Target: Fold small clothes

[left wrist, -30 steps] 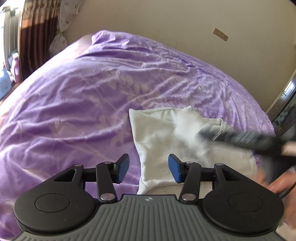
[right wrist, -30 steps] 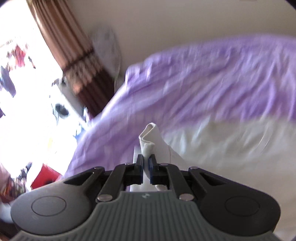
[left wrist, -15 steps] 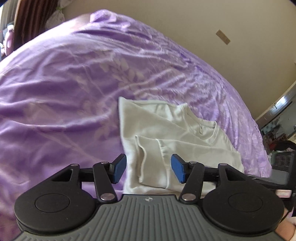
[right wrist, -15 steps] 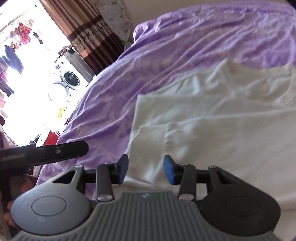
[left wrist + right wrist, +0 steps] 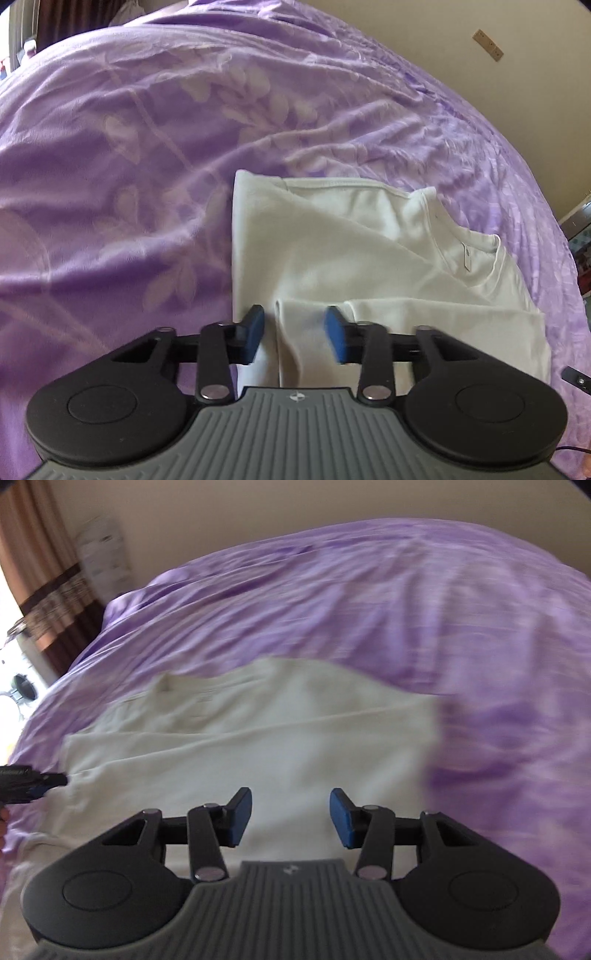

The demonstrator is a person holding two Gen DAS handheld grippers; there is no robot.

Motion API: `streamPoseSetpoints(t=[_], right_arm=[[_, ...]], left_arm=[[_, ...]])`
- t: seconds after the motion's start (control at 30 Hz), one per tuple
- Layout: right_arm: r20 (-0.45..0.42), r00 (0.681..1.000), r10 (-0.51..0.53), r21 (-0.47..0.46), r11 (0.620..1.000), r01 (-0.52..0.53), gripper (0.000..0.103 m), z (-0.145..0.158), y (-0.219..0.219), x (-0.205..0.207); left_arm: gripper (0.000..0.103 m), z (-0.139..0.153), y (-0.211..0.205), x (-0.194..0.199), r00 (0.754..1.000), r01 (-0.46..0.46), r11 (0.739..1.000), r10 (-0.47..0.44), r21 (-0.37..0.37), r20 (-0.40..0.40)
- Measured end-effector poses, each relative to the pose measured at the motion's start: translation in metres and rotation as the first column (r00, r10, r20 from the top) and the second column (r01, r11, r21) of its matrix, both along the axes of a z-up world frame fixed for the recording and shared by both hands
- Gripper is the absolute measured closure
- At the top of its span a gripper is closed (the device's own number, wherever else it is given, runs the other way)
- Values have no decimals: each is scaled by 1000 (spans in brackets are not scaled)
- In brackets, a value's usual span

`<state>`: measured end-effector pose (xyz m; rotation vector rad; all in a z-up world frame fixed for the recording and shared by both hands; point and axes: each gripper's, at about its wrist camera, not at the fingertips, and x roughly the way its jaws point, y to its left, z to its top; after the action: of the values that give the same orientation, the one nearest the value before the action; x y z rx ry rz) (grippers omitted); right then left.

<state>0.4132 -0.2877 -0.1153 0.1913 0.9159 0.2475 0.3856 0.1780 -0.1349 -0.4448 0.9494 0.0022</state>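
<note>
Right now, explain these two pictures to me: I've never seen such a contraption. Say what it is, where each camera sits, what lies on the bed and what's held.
Each picture comes from a camera mounted on a hand-held two-finger gripper, looking forward along its blue-padded fingers. A person carries one in each hand; there is no robot. The left gripper has just been closing its jaws, with a folded sleeve of the white T-shirt between the pads, which do not yet press it. The right gripper is open above the same shirt and holds nothing. The shirt lies partly folded on a purple bedspread.

Matt white knit cloth shirt (image 5: pixel 332 251) lies on a faintly glossy, crinkled purple bedspread (image 5: pixel 147 147)
</note>
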Motion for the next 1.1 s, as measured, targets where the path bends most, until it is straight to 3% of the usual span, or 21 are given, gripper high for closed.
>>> streamPoseSetpoints(t=[0.07, 0.2, 0.3, 0.37, 0.43, 0.53, 0.63, 0.7, 0.77, 0.87, 0.97, 1.03, 1.1], right_arm=[[6, 999, -48, -17, 999, 48, 60, -4, -28, -3], [-9, 990, -141, 2, 990, 141, 59, -17, -72, 1], [4, 986, -164, 39, 986, 164, 59, -18, -84, 9], [14, 986, -169, 56, 984, 168, 60, -18, -84, 14], [13, 985, -170, 71, 983, 168, 60, -20, -84, 18], [-19, 986, -165, 83, 983, 166, 68, -29, -80, 18], [-43, 985, -166, 108, 980, 170, 70, -39, -77, 19], [-57, 982, -178, 94, 979, 183, 81, -46, -76, 23], [-94, 976, -195, 49, 979, 200, 95, -57, -76, 30], [-128, 970, -209, -61, 977, 203, 102, -76, -77, 36], [-126, 964, -234, -30, 972, 232, 102, -75, -83, 32], [-108, 967, -233, -32, 973, 231, 91, -63, -82, 25], [-78, 977, -196, -30, 981, 194, 91, -49, -79, 16]], left_arm=[[96, 6, -3, -1, 999, 8, 1000, -8, 12, 34], [98, 36, -12, -8, 988, 38, 999, -40, 15, 151], [99, 75, -22, -22, 953, 83, 996, -84, 15, 291], [99, 87, -25, -24, 943, 78, 995, -93, 58, 319], [99, 74, -24, -12, 965, 54, 994, -77, 98, 251], [99, 39, -18, 2, 988, 30, 994, -45, 102, 147], [99, 10, -15, 4, 995, 18, 993, -29, 116, 97], [98, 0, -15, 4, 997, 21, 992, -31, 126, 77], [98, -4, -13, 1, 997, 28, 991, -37, 133, 70], [95, -2, -13, 5, 998, 35, 990, -42, 135, 45], [90, 7, -13, 1, 998, 55, 985, -60, 165, 25], [90, 15, -13, -8, 997, 67, 982, -73, 177, 27], [90, 21, -14, -16, 996, 82, 979, -89, 189, 27]])
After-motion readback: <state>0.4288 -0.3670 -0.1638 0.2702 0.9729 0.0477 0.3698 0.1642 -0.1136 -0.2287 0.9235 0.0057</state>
